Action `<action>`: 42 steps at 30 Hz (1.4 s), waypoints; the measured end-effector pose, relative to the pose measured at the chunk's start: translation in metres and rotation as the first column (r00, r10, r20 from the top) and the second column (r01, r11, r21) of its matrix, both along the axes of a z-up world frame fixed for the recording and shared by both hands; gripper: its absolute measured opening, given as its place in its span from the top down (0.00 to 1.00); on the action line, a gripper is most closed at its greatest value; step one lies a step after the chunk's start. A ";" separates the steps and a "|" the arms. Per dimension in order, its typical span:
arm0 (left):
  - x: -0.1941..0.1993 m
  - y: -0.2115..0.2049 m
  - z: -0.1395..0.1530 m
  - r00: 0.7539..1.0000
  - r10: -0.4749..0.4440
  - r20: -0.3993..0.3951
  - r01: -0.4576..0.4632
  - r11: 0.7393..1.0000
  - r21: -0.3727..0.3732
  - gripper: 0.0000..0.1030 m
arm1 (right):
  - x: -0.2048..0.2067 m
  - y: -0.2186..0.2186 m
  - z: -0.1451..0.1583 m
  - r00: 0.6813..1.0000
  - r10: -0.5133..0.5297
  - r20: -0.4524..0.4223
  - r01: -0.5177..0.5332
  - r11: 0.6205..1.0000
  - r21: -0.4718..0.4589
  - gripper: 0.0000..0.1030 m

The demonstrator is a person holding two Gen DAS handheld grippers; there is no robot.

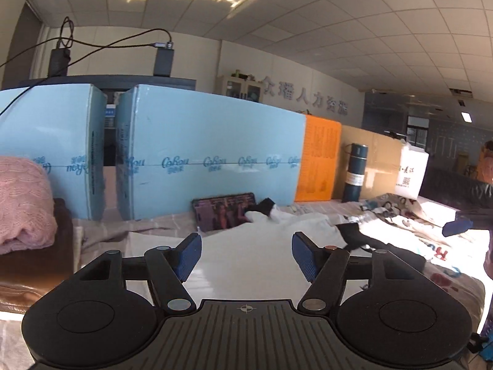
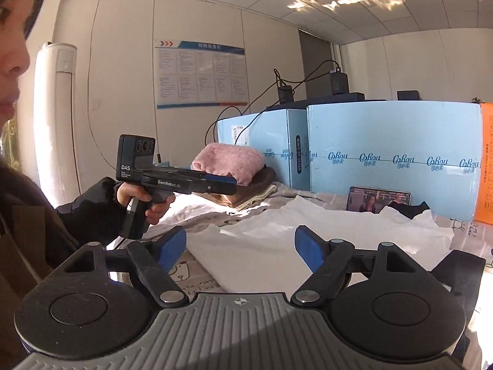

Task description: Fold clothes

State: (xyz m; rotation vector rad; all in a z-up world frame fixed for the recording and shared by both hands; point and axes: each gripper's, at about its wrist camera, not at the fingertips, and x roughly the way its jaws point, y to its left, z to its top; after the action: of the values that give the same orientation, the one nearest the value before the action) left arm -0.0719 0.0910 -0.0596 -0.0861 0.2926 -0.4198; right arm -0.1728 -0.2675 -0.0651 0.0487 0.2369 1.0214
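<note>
A white garment with black cuffs (image 1: 246, 259) lies spread on the bed, also in the right wrist view (image 2: 277, 240). My left gripper (image 1: 246, 254) is open and empty, held just above the white garment. My right gripper (image 2: 240, 249) is open and empty, above the garment's near edge. The left gripper shows from the side in the right wrist view (image 2: 215, 185), held in a hand over the bed's left side. A folded pink sweater (image 2: 229, 163) sits on a brown folded pile (image 2: 246, 192) at the back left.
Light blue cartons (image 1: 209, 151) and an orange box (image 1: 319, 160) line the far edge of the bed. A phone (image 2: 377, 199) leans against the cartons. A dark flask (image 1: 354, 172) stands at the back. A patterned sheet (image 1: 409, 225) covers the bed at right.
</note>
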 end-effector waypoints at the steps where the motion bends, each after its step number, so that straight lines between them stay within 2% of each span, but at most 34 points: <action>1: 0.022 0.010 0.000 0.999 0.026 -0.040 -0.027 0.999 -0.033 0.38 | 0.017 0.006 -0.001 1.000 0.001 -0.026 0.000 1.000 0.024 0.23; 4: 0.089 0.038 -0.006 0.979 0.071 -0.191 -0.101 0.984 -0.150 0.38 | 0.082 0.027 -0.010 0.989 -0.024 -0.143 0.039 0.994 0.103 0.22; 6: 0.127 0.053 -0.021 0.942 0.076 -0.327 -0.151 0.965 -0.212 0.40 | 0.114 0.035 -0.023 0.973 -0.048 -0.226 0.078 0.989 0.126 0.22; 9: 0.161 0.063 -0.049 0.887 0.065 -0.456 -0.199 0.948 -0.250 0.39 | 0.140 0.036 -0.045 0.940 -0.087 -0.331 0.137 0.982 0.130 0.22; 11: 0.173 0.066 -0.061 0.869 0.081 -0.488 -0.217 0.949 -0.228 0.39 | 0.144 0.030 -0.056 0.920 -0.116 -0.374 0.166 0.981 0.103 0.22; 12: 0.177 0.067 -0.065 0.865 0.077 -0.496 -0.217 0.948 -0.232 0.39 | 0.146 0.028 -0.062 0.910 -0.131 -0.394 0.179 0.980 0.089 0.22; 15: 0.183 0.068 -0.072 0.868 0.019 -0.496 -0.182 0.942 -0.282 0.39 | 0.147 0.026 -0.066 0.905 -0.116 -0.410 0.168 0.981 0.093 0.21; 25: 0.194 0.062 -0.072 0.854 0.027 -0.520 -0.168 0.959 -0.227 0.37 | 0.143 0.030 -0.067 0.906 -0.139 -0.400 0.179 0.982 0.064 0.19; 39: 0.203 0.065 -0.080 0.847 -0.089 -0.524 -0.115 0.932 -0.345 0.36 | 0.144 0.030 -0.067 0.907 -0.152 -0.394 0.187 0.981 0.053 0.19; 42: 0.205 0.065 -0.082 0.845 -0.113 -0.523 -0.105 0.924 -0.369 0.27 | 0.144 0.031 -0.067 0.908 -0.150 -0.392 0.185 0.981 0.052 0.19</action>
State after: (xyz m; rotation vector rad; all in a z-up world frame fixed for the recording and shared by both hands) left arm 0.1328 0.1562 -0.1419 -0.6011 0.7661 -0.4486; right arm -0.0292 -0.2368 -0.1321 0.3488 0.5396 0.8425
